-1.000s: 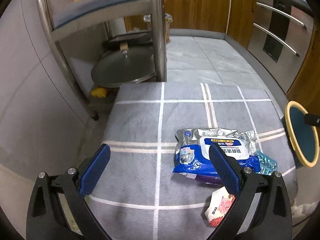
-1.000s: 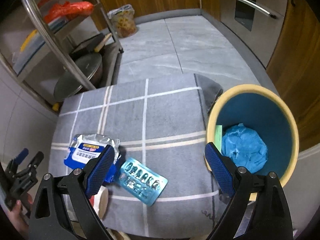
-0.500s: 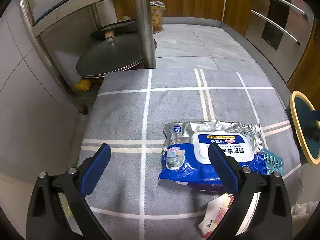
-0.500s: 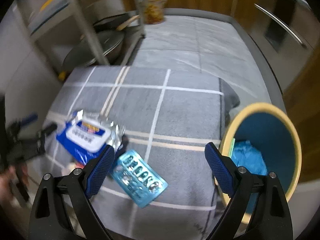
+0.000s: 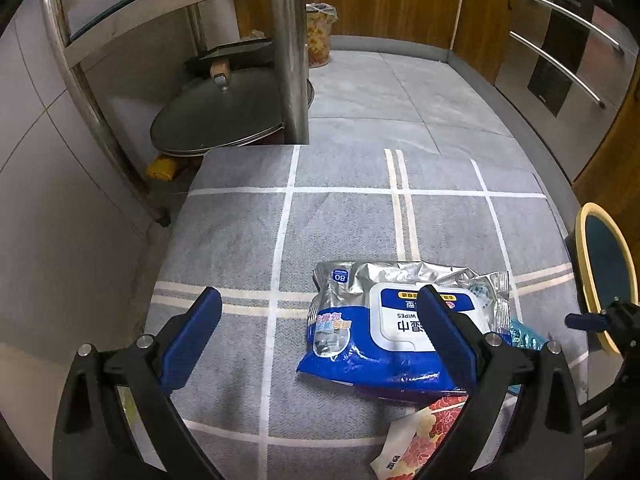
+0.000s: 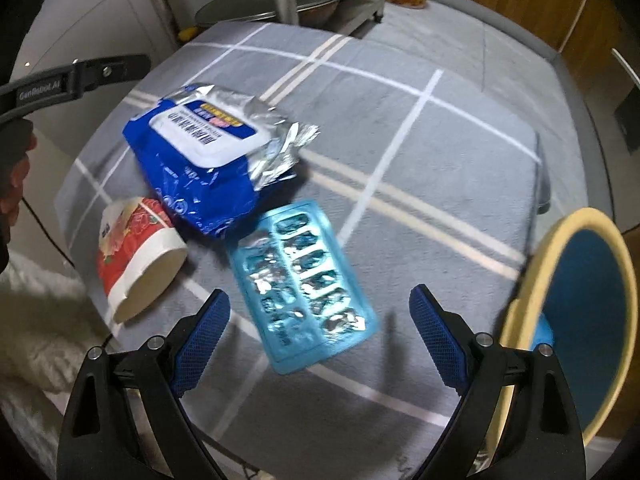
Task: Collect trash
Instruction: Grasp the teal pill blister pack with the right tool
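Right hand-held gripper (image 6: pixel 318 332) open over blister pack (image 6: pixel 305 285); bin (image 6: pixel 576 320) beside.

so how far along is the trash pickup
Early on. Something blue already lies in the bin. Both tongs are open and empty; the right tongs hover over the blister pack. It, the wipes packet and the paper cup are left on the cloth.

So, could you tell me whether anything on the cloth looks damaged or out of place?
Yes. The paper cup lies tipped on its side beside the wet wipes pack, whose foil end is crumpled. The blister pack has its foil cells burst open. Nothing looks spilled. All three lie loose on the grey checked cloth, outside the bin.
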The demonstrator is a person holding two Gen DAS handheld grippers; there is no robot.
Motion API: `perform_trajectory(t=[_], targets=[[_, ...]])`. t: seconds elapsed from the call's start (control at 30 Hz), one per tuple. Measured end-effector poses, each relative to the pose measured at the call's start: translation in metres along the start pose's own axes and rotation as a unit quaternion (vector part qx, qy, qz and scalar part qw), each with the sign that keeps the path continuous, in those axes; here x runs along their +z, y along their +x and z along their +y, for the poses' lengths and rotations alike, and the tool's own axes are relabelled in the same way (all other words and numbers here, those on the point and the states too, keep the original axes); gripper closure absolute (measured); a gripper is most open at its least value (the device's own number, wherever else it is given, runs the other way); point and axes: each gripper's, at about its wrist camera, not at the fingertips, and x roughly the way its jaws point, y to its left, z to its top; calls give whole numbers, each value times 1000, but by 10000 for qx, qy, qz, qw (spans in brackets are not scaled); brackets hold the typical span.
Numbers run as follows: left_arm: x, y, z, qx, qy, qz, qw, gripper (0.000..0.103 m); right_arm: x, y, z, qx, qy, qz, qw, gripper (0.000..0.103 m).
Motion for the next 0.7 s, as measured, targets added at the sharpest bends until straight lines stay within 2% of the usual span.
perform_trajectory(t=[0.13, 0.3, 0.43, 0.7], targets=[[0, 2, -1, -27, 42, 24, 10000, 7, 0, 14, 9, -173, -231, 176, 9994, 12], [0, 5, 0, -16, 35, 84, 10000, 7, 3, 21, 16, -228, -211, 194, 9993, 12], [-1, 5, 0, -25, 74, 98, 9999, 7, 9, 30, 16, -301, -26, 291, 9991, 24], [-3, 13, 4, -29, -32, 284, 9996, 7, 12, 28, 6, -269, 126, 447, 9986, 30]])
